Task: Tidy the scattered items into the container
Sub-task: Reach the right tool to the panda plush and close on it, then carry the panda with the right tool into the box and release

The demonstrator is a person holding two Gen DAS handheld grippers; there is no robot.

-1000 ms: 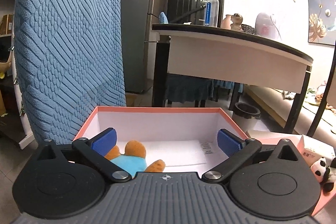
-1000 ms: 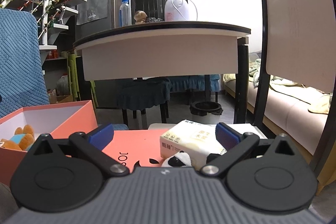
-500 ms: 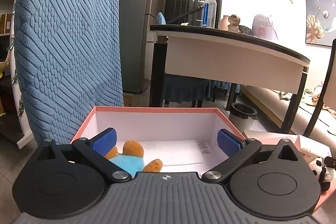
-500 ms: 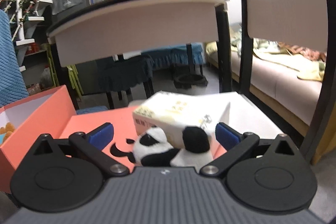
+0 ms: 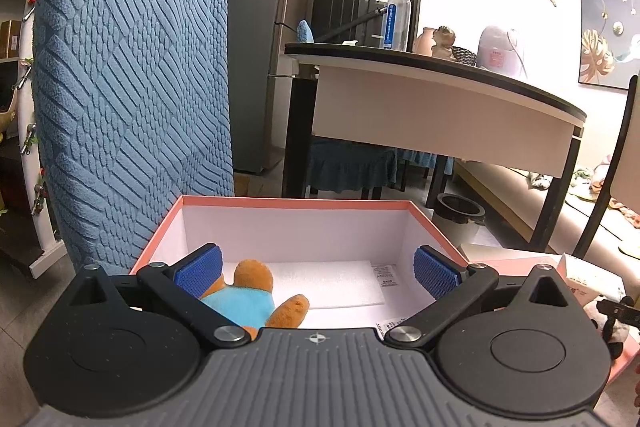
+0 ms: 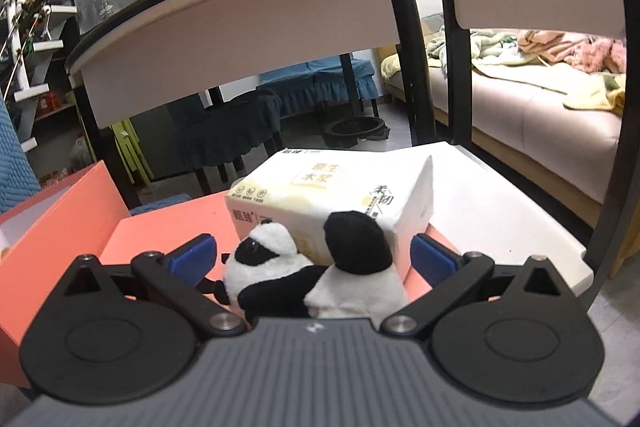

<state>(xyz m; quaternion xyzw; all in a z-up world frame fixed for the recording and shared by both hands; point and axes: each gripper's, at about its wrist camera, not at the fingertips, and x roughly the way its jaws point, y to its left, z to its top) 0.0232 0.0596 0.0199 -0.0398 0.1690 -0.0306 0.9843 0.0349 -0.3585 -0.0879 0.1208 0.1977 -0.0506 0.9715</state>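
Dim room light falls on a curved dark-topped desk across the middle background of the left wrist view, with a blue textured chair back filling the left of the frame. Below centre sits the pink box, open, white inside, holding an orange and blue plush toy at its lower left. The left hand-held gripper hovers over the box with its blue pads spread wide, gripping nothing. In the right wrist view the pink lid lies at lower left of centre, and a tissue pack rests on it in mid-frame. A panda plush lies just in front of the pack, between the widely spread fingers of the right hand-held gripper, not yet clamped.
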